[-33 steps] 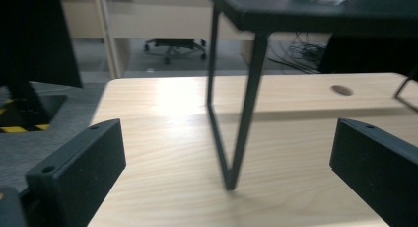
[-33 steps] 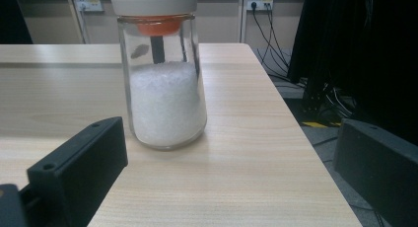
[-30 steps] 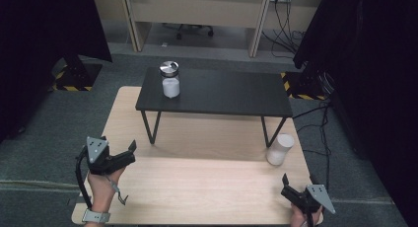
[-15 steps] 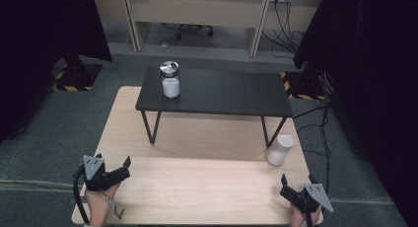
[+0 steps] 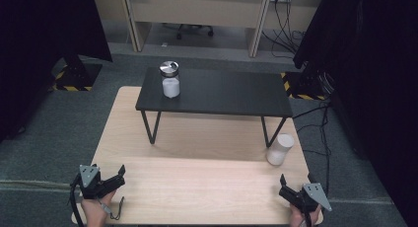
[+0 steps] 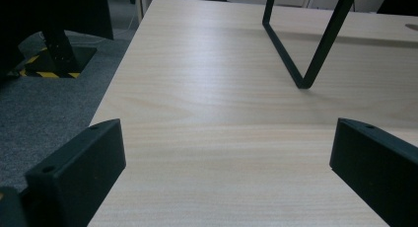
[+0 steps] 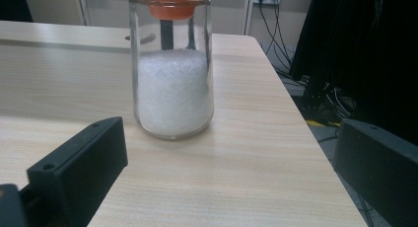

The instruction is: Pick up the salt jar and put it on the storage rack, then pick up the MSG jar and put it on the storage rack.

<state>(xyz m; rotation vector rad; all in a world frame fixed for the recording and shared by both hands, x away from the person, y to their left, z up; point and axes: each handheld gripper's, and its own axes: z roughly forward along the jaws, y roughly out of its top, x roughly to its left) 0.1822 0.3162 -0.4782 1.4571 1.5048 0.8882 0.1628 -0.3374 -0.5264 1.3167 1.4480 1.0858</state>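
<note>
Right gripper (image 5: 285, 186) wide open, empty, near the glass jar (image 7: 171, 69). Left gripper (image 5: 120, 174) spread open too, over bare table (image 6: 207, 79).

One jar (image 5: 169, 79) on the shelf (image 5: 222, 91), another jar (image 5: 279, 149) beside it.

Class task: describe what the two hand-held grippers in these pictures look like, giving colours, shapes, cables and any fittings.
Both are black. The left hand-held gripper carries a grey three-cornered plate with small dark holes on top, and a dark cable loops from it. The right hand-held gripper bears the same plate. Close up, each has two blocky, matte black jaws with a small round hole. No sleeves are visible.
</note>
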